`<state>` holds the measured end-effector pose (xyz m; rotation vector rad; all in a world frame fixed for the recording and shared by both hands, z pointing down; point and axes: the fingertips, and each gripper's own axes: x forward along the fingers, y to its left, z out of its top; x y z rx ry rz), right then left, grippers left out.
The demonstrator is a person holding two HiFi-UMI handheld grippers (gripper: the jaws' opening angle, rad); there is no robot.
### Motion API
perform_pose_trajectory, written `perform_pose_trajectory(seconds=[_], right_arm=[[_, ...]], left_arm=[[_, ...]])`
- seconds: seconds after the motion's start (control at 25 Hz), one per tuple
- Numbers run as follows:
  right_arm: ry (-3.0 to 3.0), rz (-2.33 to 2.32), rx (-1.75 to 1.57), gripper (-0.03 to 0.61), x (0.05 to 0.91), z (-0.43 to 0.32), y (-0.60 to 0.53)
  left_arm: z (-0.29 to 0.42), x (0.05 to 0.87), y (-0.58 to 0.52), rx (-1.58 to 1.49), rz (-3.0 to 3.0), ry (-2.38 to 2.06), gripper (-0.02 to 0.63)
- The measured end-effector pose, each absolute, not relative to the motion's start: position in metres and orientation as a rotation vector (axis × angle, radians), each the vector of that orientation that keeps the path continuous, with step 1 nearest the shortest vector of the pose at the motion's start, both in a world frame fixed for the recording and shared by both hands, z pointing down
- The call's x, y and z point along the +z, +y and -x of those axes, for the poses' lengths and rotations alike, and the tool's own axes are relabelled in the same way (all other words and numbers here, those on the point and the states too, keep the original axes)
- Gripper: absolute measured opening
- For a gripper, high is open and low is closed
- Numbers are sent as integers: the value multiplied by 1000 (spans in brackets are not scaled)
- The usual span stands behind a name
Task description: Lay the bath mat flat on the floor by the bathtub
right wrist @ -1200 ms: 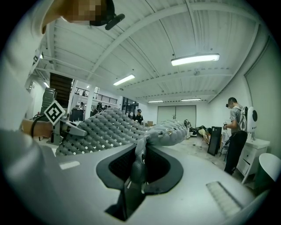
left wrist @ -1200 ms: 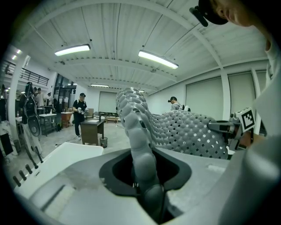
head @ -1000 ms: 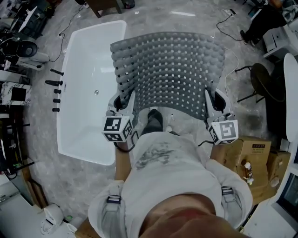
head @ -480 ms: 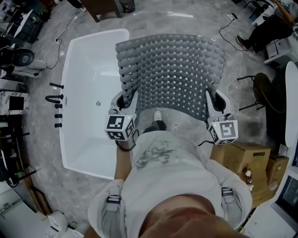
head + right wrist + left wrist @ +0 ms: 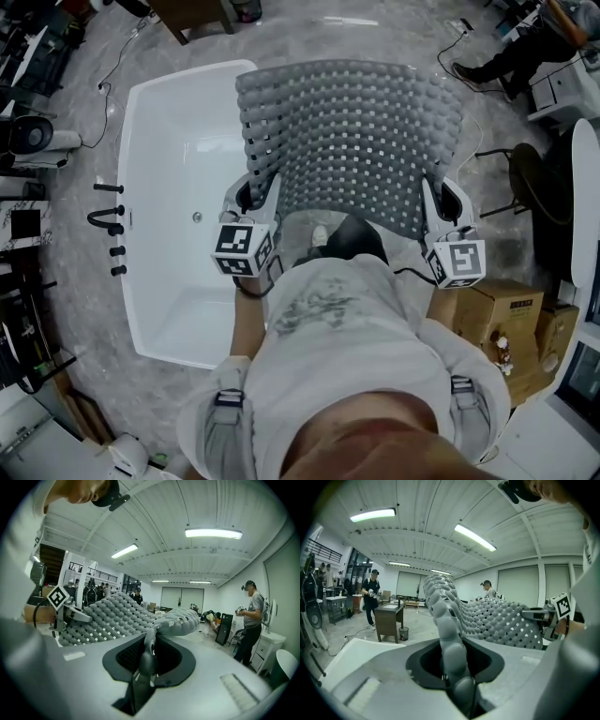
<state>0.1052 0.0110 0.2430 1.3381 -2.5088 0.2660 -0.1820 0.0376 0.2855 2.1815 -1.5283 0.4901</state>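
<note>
Underfoot, one grey marbled floor [image 5: 309,37] fills the head view, and on it stands one white rectangular bathtub [image 5: 178,206], lying lengthwise at the person's left. One grey rubber bath mat [image 5: 352,141], bubbled all over and pierced with rows of square holes, is not on the floor. It hangs in the air in front of the person, stretched between the two grippers and arching up and away from them. From the head view its left edge overlaps the tub's right-hand rim. Two brown cardboard boxes [image 5: 492,314] sit side by side on the floor at the person's right. Of the two grippers, the left gripper [image 5: 251,194] has its jaws about half closed, pressed onto the thick bubbled edge of the mat's near left corner, which runs straight up between them in the left gripper view [image 5: 457,672]. The right gripper [image 5: 448,200] has its jaws drawn closer together, pinching the mat's near right corner, which bunches just past them in the right gripper view [image 5: 145,660]. A row of small black tap fittings [image 5: 111,230] lines the tub's far long side.
</note>
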Motion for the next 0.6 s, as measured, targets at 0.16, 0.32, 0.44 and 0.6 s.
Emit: perform_pose_trajectory(seconds=[0.16, 0.32, 0.44, 0.6], right_arm=[[-2501, -1339, 258, 54, 246, -99, -7], [-2501, -1332, 263, 54, 252, -89, -28], [-2497, -1330, 280, 54, 262, -85, -48], [-2491, -1321, 303, 54, 276, -81, -80]], left_arm=[[185, 292, 20, 479, -2180, -1515, 106], [193, 299, 0, 482, -2173, -1507, 106], [199, 306, -20, 487, -2165, -1510, 106], [206, 320, -50, 497, -2143, -1510, 106]])
